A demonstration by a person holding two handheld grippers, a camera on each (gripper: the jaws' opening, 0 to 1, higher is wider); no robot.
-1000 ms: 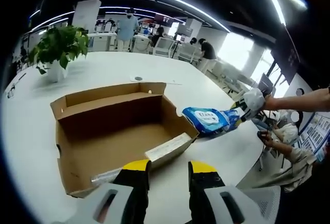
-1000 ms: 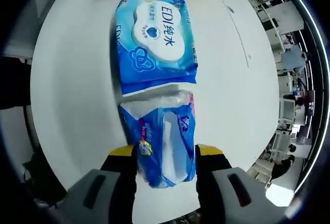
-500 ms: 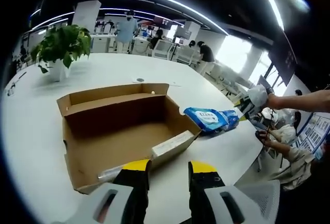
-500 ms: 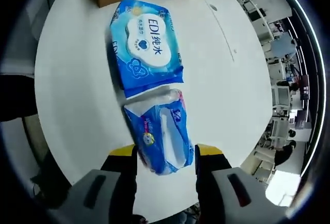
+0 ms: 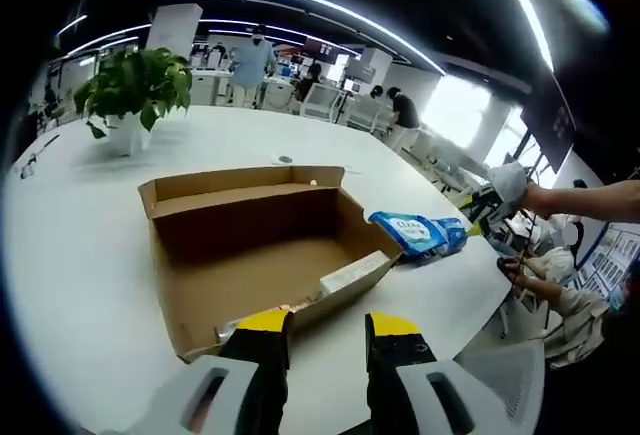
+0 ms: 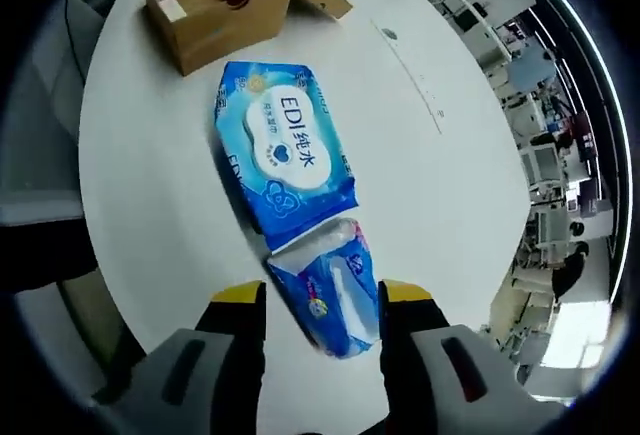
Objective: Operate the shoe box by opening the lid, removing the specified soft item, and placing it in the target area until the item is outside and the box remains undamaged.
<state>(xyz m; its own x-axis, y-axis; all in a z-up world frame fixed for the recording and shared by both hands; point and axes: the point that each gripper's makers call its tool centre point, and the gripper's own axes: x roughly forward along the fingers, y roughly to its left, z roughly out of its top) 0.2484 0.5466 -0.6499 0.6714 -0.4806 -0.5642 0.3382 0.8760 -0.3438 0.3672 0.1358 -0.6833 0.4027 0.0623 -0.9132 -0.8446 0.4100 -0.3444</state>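
Observation:
The open brown shoe box [image 5: 250, 245] sits on the white round table [image 5: 80, 255], just beyond my left gripper [image 5: 327, 340], which is open with nothing between its jaws. To the box's right lies a blue wet-wipes pack [image 5: 405, 233], with my right gripper [image 5: 476, 217] just past it in a gloved hand. In the right gripper view the wipes pack [image 6: 285, 150] lies flat, and a smaller blue tissue pack [image 6: 335, 285] lies on the table at its near end, reaching between the tips of my right gripper [image 6: 322, 310], which is open. The box [image 6: 215, 0] stands beyond the packs.
A white card strip [image 5: 350, 273] lies inside the box. A potted plant [image 5: 135, 85] stands at the table's far left. A seated person [image 5: 545, 280] is close to the table's right edge. Desks and standing people fill the room behind.
The right gripper has drawn back and up from the two packs, which look smaller now, and the box has come into its view. The left gripper's view has swung left, so the box sits nearer the middle.

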